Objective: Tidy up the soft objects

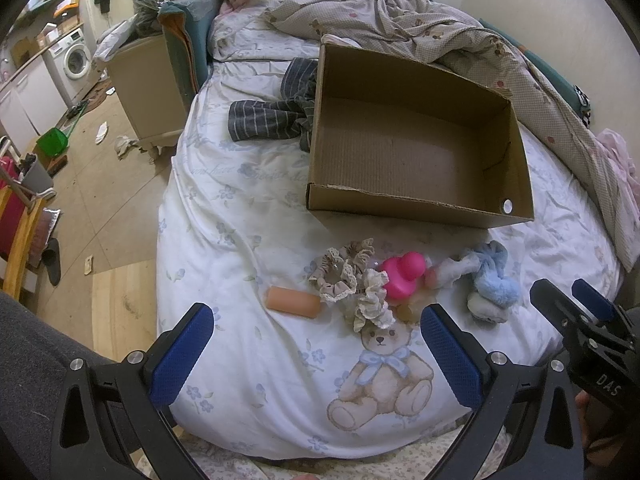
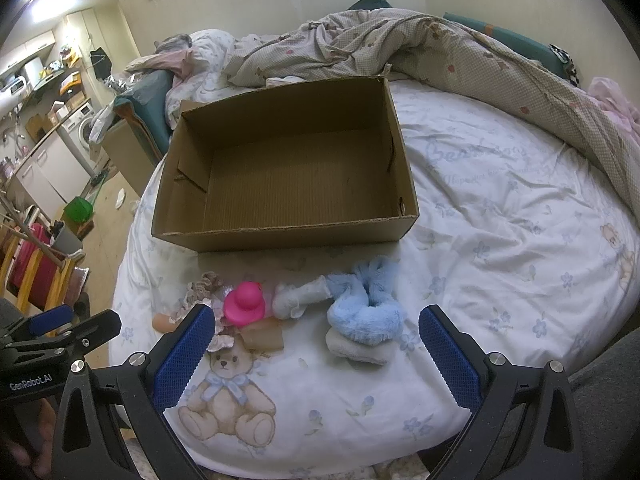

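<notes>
An open cardboard box (image 1: 416, 204) (image 2: 280, 236) lies empty on the bed. In front of it sits a row of small items: an orange cylinder (image 1: 294, 302), beige lace scrunchies (image 1: 352, 280), a pink rubber duck (image 1: 402, 276) (image 2: 245, 304), a white fluffy piece (image 2: 298, 298) and a light-blue fluffy item (image 1: 490, 286) (image 2: 366, 312). My left gripper (image 1: 316, 320) is open and empty, just short of the scrunchies and the duck. My right gripper (image 2: 316, 322) is open and empty, just short of the blue fluffy item.
A striped dark garment (image 1: 276, 112) lies left of the box. A rumpled quilt (image 2: 460, 52) covers the bed's far side. The white bear-print sheet (image 2: 500, 216) stretches right of the box. The bed edge drops to a cluttered floor (image 1: 104, 208) at left.
</notes>
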Tool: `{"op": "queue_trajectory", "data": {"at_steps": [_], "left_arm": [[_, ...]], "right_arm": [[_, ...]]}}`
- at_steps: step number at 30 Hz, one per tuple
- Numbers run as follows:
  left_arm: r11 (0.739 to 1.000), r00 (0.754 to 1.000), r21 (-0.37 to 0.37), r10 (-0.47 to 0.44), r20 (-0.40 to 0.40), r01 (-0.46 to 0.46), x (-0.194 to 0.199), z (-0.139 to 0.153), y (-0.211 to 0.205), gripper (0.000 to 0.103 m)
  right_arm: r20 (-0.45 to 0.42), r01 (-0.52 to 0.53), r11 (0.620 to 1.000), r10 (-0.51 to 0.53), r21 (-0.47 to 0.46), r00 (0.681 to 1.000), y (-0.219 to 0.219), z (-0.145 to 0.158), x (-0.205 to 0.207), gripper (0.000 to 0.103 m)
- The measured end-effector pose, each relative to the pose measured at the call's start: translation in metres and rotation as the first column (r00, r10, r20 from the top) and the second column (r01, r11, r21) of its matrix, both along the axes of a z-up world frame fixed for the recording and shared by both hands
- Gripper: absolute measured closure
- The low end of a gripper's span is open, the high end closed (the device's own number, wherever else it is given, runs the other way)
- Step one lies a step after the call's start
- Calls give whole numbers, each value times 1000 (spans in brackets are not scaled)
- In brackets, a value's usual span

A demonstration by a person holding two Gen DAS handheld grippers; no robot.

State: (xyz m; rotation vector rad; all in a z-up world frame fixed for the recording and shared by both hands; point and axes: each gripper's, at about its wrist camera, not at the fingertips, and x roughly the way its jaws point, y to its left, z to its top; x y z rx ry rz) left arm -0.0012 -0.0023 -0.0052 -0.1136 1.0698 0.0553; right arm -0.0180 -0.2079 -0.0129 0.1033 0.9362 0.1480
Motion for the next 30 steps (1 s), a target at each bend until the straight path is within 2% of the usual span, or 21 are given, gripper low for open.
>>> {"op": "queue_trajectory", "data": {"at_steps": [9,14,18,22,24,26,28,30], "left_arm": [[1000,1000,-11,6,-23,-6,4,1,5,0],[997,993,-11,80,-91,-82,26,5,32,0],[991,978,-26,128,-163,-134,45,3,57,0],[987,960,-66,125,-251,-146,61,-13,68,0],[990,947,-64,100,-305,-126,68,-29,64,5],[993,931,-75,62,-359,-94,72,-48,58,31],[995,909,-82,25,-416,-65,75,-64,51,38],[996,890,-89,-16,-455,-27,79,-80,43,38]], "right_arm": [[-24,-4,1000,5,23,1000,-2,-1,1,0],[-117,3,995,9,104,993,-19,6,23,0],[-186,-14,998,27,69,982,-30,5,42,0],[-265,-29,997,47,71,963,-41,-7,59,0],[-299,-32,998,46,51,953,-44,-16,65,0],[-319,-14,999,28,48,947,-50,-25,69,0],[-337,7,999,11,51,941,-54,-34,71,0],[-356,27,998,-6,52,934,-57,-43,72,0]]}}
